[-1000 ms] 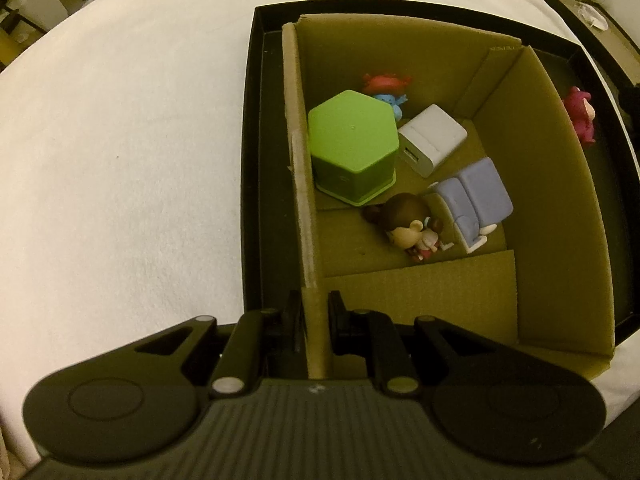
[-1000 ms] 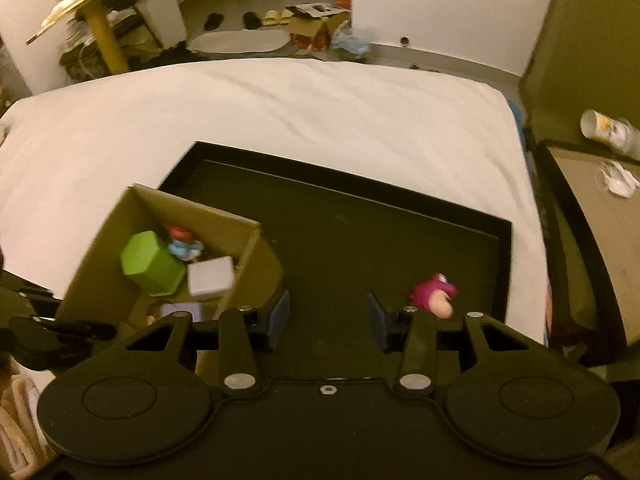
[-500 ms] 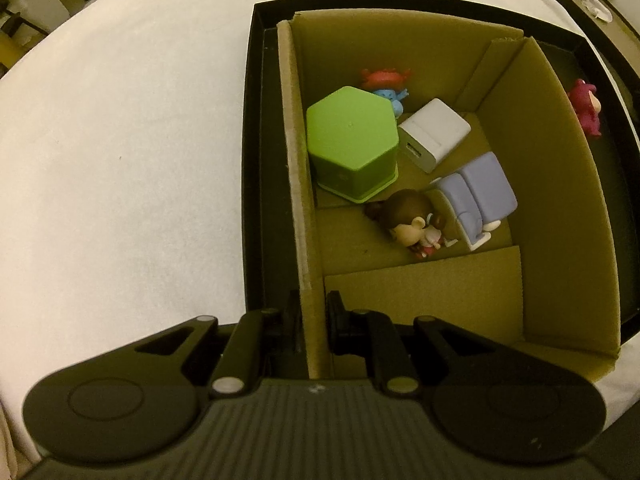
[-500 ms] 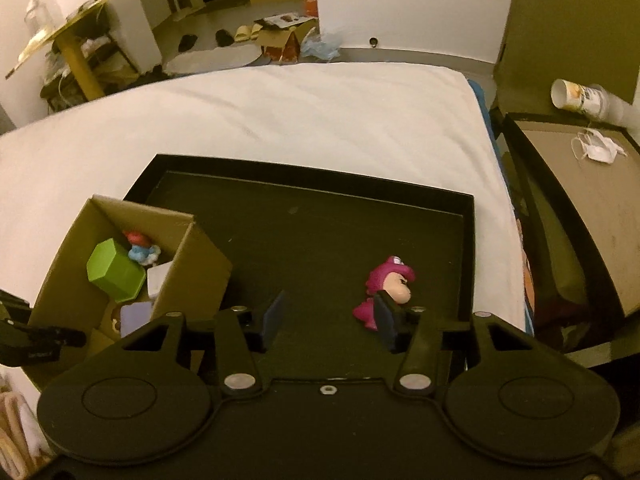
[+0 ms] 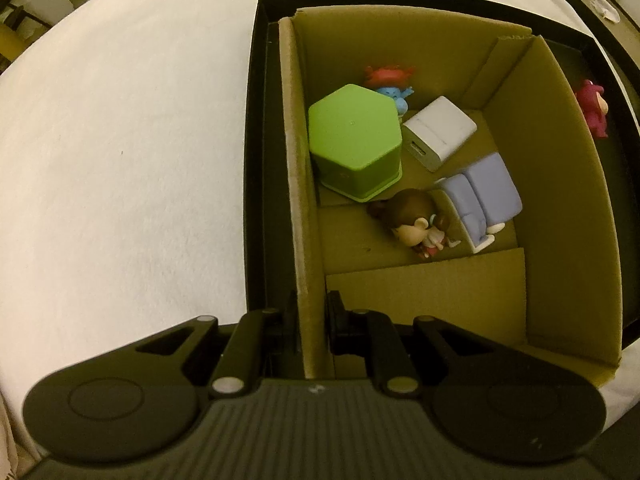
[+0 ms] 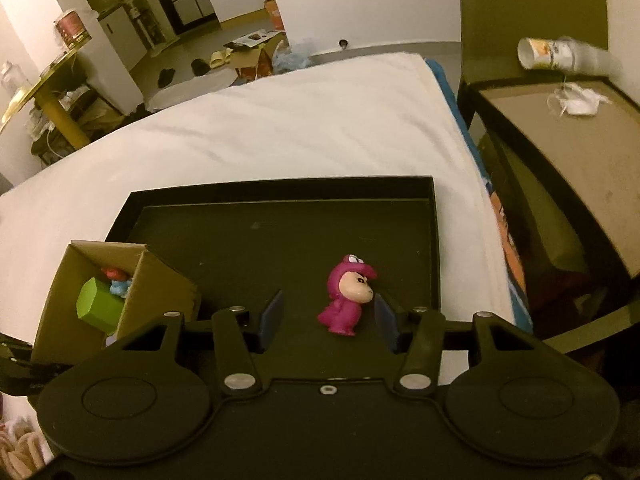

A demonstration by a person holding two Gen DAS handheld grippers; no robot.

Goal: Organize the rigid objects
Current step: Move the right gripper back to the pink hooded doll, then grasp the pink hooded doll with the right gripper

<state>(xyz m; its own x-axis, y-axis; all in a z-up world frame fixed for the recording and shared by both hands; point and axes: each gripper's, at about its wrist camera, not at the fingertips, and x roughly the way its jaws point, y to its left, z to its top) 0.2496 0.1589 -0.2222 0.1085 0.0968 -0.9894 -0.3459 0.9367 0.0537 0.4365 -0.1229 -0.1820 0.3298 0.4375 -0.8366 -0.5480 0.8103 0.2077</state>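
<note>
Toys sat inside the cardboard box [image 5: 552, 184], which stood in the left part of the black tray [image 6: 280, 240]. In the box were a green block [image 5: 354, 144], a white cube [image 5: 440, 132], a small red and blue toy [image 5: 390, 84], a brown-haired doll [image 5: 416, 224] and a little purple sofa [image 5: 484, 200]. They looked packed close so more could fit.

The left gripper [image 5: 312, 312] was closed on the left wall of the box, with 1 finger outside the wall and 1 inside. It seemed to hold the box steady, likely so the box would not slide or tip when the next toy went in.

Only 1 toy was outside the box. The pink figure [image 6: 348, 300] stood upright on the tray floor, well apart from the box and near the tray's right side. It was probably the last thing to put away.

The right gripper [image 6: 326, 318] was wide open and held nothing. Its 2 fingers stood on either side of the pink figure. The right finger was just beside the toy's face, and it was hard to tell if it touched. The left finger had a clear gap. The toy was not in the middle, so a squeeze might push it sideways. Next, the gripper would likely need to close on the toy and lift it over the box wall.
</note>
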